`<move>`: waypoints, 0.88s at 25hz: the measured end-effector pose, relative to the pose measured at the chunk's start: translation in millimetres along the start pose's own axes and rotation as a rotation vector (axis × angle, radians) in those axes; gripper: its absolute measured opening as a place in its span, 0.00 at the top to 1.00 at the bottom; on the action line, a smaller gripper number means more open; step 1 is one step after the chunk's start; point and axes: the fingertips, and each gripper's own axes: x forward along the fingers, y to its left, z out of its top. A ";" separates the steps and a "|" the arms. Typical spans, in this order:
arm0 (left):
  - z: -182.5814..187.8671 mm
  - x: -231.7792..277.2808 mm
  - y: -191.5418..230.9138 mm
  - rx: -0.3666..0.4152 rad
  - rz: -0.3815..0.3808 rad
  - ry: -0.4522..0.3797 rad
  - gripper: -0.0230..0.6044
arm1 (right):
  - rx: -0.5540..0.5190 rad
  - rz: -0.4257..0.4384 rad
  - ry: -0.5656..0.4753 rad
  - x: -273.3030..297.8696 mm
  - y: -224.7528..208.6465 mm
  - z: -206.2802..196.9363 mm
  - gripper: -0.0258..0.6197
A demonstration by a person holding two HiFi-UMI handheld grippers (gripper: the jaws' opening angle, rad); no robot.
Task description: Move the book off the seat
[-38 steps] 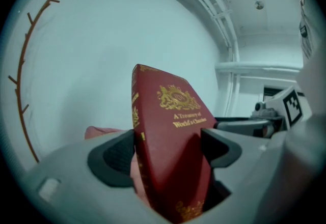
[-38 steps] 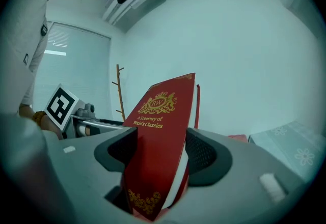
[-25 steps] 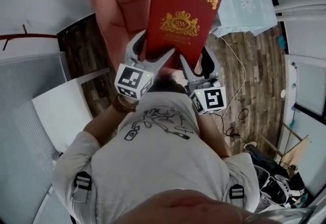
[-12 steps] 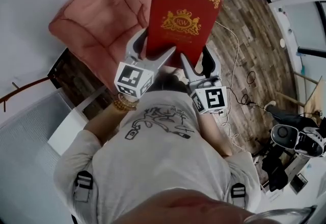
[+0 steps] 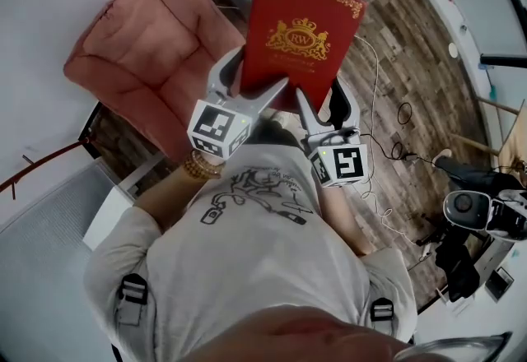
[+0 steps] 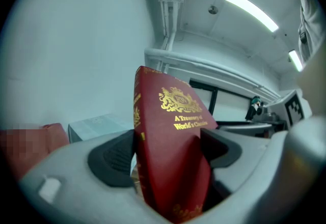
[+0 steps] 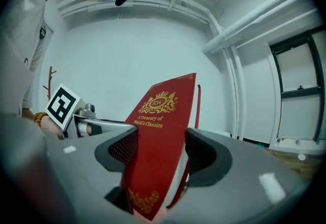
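Gripping the book point(image 5: 300, 39) by its lower edge, the left hand-held gripper point(image 5: 254, 79) and the right hand-held gripper point(image 5: 321, 101) sit side by side. Each is clenched on it, with one pad on the front cover and one on the back. The left gripper view shows the left hand-held gripper point(image 6: 168, 157) biting near the spine. In the right gripper view the right hand-held gripper point(image 7: 160, 154) takes the open-edge side, where the back cover gapes slightly from the pages.

The book is in the air before the person's chest, standing nearly upright with its gold crest toward the head. It is clear of the pink armchair point(image 5: 140, 56), which lies off to the left, and it hangs mostly over the wooden floor point(image 5: 395, 64).

Two grips probably serve to stop a heavy hardback from swinging or flopping open, since it is pinched only at the bottom. The lift off the seat looks done, and what remains is a place to set the book down.
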 end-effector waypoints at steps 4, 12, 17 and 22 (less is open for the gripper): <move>17.1 40.9 -50.8 0.017 -0.014 0.012 0.33 | 0.012 -0.007 -0.016 -35.9 -52.7 19.2 0.52; 42.7 118.6 -118.4 0.034 -0.028 0.029 0.33 | 0.026 -0.024 -0.032 -75.8 -146.0 46.8 0.52; 52.2 156.7 -145.6 0.033 -0.040 0.038 0.33 | 0.034 -0.037 -0.039 -90.9 -188.4 58.4 0.52; 71.8 199.5 -160.0 0.046 -0.062 0.063 0.33 | 0.050 -0.059 -0.041 -91.0 -232.4 75.0 0.52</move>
